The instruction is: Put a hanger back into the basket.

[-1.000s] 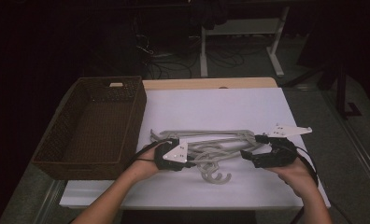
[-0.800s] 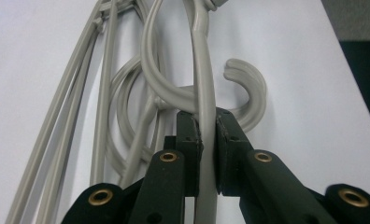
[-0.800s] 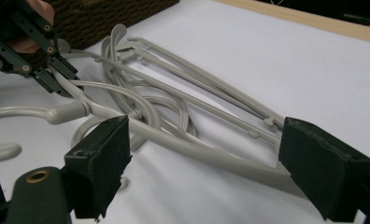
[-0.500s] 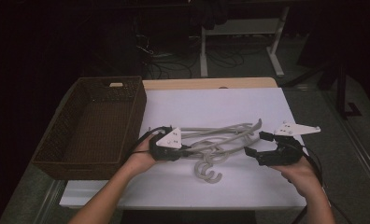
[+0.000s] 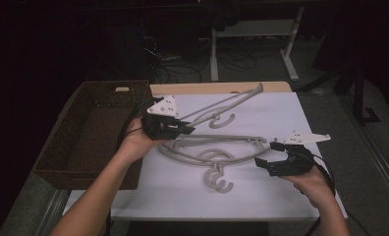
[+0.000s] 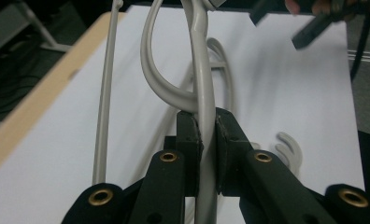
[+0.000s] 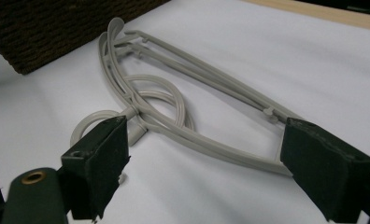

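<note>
While the left gripper [image 5: 182,129] clamps one pale grey plastic clothes hanger [image 5: 225,104] by the end of its arm, that hanger hangs lifted off the pile, tilted up toward the far edge of the white table sheet [image 5: 281,123], its hook [image 5: 221,121] dangling under it. Left gripper view: jaws narrow, pads pinching the hanger arm [image 6: 204,112] on both sides, so the grip is firm enough to carry it. Likely reason for the end grip: it lets the hanger swing free of the others and go sideways into the dark brown woven wicker basket [image 5: 92,130] just beside that hand. Basket looks empty, so sorting is judged barely begun.

Right gripper [image 5: 264,163] sits low at the pile's right end, jaws wide apart, holding nothing. In the right gripper view the remaining grey hangers [image 7: 174,112] lie flat between the open pads, stacked with hooks overlapping. Probably poised to pin or steady the stack so it doesn't drag along with the lifted one; hooks look tangle-prone.
</note>
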The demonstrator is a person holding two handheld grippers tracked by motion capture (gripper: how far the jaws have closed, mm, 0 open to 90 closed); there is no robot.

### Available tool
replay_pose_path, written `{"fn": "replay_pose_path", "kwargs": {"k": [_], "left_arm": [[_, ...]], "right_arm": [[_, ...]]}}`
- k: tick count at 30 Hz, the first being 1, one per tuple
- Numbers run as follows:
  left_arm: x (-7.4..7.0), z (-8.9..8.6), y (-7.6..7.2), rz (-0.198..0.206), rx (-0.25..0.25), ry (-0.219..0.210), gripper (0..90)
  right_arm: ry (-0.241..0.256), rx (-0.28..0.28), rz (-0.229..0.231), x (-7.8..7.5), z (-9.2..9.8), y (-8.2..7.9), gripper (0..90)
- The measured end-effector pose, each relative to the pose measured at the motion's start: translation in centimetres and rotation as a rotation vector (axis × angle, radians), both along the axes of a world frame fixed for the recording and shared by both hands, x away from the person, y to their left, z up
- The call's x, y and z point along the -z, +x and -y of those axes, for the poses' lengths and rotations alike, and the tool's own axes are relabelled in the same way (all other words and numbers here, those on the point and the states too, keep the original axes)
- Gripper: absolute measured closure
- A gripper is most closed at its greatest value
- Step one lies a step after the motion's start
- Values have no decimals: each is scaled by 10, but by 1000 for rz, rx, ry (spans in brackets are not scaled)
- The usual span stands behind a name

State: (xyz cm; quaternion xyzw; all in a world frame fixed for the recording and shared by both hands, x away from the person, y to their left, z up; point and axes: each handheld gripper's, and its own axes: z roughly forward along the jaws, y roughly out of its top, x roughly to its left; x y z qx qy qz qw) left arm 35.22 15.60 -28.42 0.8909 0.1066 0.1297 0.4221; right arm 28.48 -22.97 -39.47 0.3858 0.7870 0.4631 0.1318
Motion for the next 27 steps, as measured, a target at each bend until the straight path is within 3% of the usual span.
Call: {"fn": "replay_pose_path", "kwargs": {"k": [6,13,18,23,27], "left_arm": [[-24,-36,3,7,-55,-3,825],[-32,-89,3,5,-143,5,825],[-33,-129,0,7,-215,-11,825],[-26,-168,-4,2,-278,-27,825],[-13,-193,-5,-14,-330,-32,824]], "right_arm": [[-11,-7,-19,6,-4,3,138],[-19,-2,-24,10,-8,6,112],[-27,4,-33,16,-12,7,1],[-59,13,-48,23,-17,4,0],[-49,18,-53,30,-16,0,0]]}}
